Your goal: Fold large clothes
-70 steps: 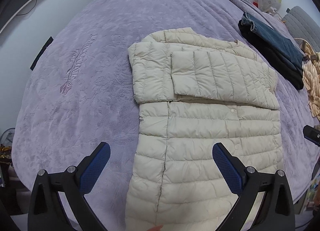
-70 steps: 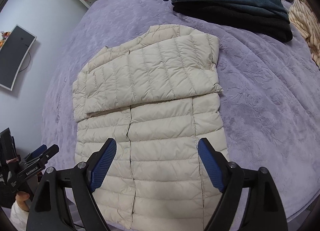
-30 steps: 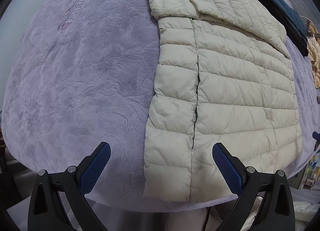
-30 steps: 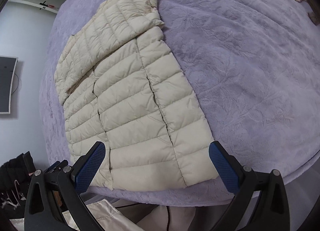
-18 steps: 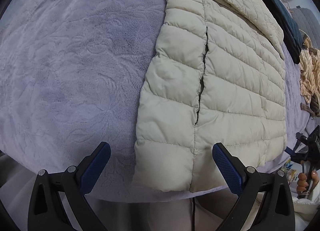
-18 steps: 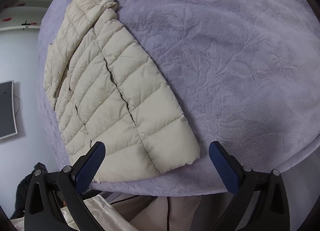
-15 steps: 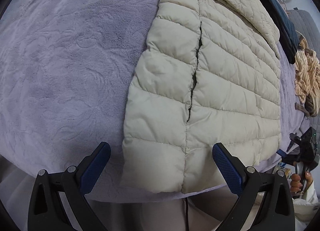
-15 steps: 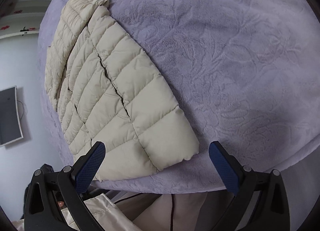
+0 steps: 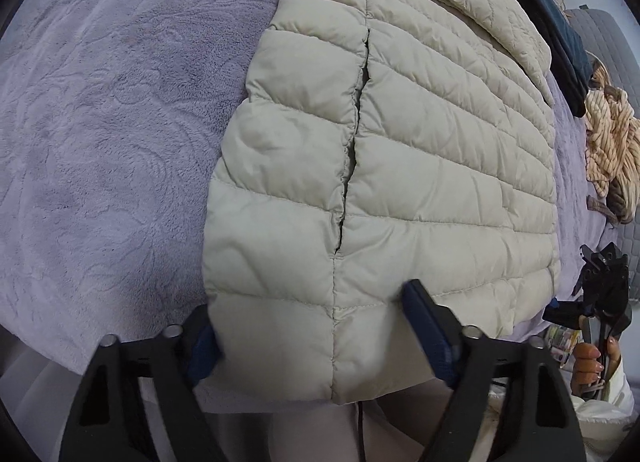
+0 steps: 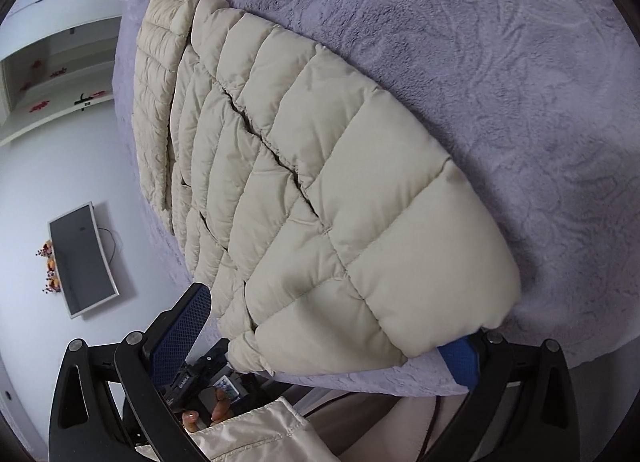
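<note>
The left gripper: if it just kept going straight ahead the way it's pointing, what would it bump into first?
The jacket. The left gripper already has the hem between its open fingers, so going on would push it further onto the padding, along the purple blanket. How deep the hem already sits is hard to judge.

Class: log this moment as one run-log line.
left claw: open, straddling jacket hem | right claw: open, straddling hem corner | fold not yet made

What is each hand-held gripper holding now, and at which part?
Nothing is clamped yet. The left hand-held gripper and the right hand-held gripper are both open, each straddling a bottom hem corner of the beige puffer jacket on the bed.
</note>
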### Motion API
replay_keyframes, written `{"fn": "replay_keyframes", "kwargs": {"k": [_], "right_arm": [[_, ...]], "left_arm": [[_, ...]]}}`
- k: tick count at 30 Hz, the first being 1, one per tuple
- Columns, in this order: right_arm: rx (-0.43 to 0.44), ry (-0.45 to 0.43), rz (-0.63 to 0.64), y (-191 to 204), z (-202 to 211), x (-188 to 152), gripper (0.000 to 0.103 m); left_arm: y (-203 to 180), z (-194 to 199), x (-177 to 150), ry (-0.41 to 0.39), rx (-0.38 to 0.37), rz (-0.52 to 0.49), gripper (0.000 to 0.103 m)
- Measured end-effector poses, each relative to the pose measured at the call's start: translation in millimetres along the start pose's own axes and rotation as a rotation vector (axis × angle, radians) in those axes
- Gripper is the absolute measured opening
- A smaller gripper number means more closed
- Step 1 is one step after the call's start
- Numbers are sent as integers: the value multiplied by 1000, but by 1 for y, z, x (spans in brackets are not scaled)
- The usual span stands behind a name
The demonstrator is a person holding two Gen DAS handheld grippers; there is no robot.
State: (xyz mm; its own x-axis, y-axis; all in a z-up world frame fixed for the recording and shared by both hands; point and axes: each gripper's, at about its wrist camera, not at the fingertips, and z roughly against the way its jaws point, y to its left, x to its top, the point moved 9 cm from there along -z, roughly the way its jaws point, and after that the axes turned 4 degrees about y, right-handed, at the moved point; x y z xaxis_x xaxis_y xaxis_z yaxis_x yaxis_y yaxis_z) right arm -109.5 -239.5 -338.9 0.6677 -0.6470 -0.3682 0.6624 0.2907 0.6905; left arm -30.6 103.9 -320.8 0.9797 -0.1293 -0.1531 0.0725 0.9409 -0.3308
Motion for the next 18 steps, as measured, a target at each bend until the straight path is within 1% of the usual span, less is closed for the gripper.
{"fn": "replay_keyframes", "kwargs": {"k": [1, 2, 3, 4, 5, 6, 7, 8, 9, 12, 18], "right_arm": [[3, -4, -3, 0, 1, -1, 103], [5, -10, -9, 0, 1, -2, 101], [12, -15, -15, 0, 2, -3, 99], [18, -17, -21, 0, 3, -5, 89], [15, -17, -29, -2, 4, -6, 73], [7, -16, -35, -5, 3, -6, 63], [5, -13, -40, -7, 2, -6, 44], [3, -12, -39, -7, 2, -6, 24], [2, -16, -30, -6, 2, -6, 17], [12, -31, 30, 9, 7, -7, 12], [94, -37, 128, 51, 23, -7, 10]], "left_arm": [[2, 2, -1, -2, -7, 5, 63], [2, 3, -1, -6, -20, 10, 50], [4, 5, 0, -7, -30, 15, 41], [6, 7, 0, -8, -38, 18, 37], [6, 9, -1, -11, -49, 17, 29], [7, 10, -1, -13, -60, 13, 22], [6, 12, -1, -14, -70, 7, 21], [5, 14, -1, -15, -80, -1, 18], [5, 17, -1, -15, -95, -8, 14], [-1, 28, 0, -26, -148, -19, 12], [-14, 65, 10, -82, -273, -9, 12]]}}
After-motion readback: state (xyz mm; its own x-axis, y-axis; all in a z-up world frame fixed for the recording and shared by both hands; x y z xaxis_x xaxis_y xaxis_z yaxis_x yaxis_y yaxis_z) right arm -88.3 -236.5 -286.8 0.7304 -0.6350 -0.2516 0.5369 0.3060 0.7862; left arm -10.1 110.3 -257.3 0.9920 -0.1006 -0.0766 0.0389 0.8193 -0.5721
